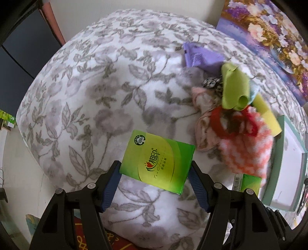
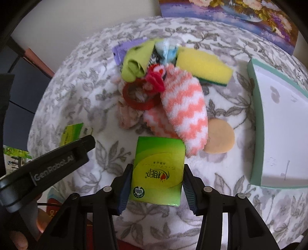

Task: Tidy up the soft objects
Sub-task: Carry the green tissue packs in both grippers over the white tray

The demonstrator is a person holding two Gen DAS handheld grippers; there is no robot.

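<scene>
Each gripper holds one green glossy tissue pack: left gripper [image 1: 155, 171] clamps the left pack [image 1: 156, 160], right gripper [image 2: 156, 180] the right pack [image 2: 157, 169], both above the floral fleece blanket [image 1: 96, 96]. Next, probably carry them to the pale green box [image 2: 277, 123].

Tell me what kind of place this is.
Probably a room in a home, perhaps a bedroom. The work surface is a plush floral blanket, a flower painting leans against the wall behind it, and household soft goods such as a fuzzy sock and a sponge lie in a heap.
</scene>
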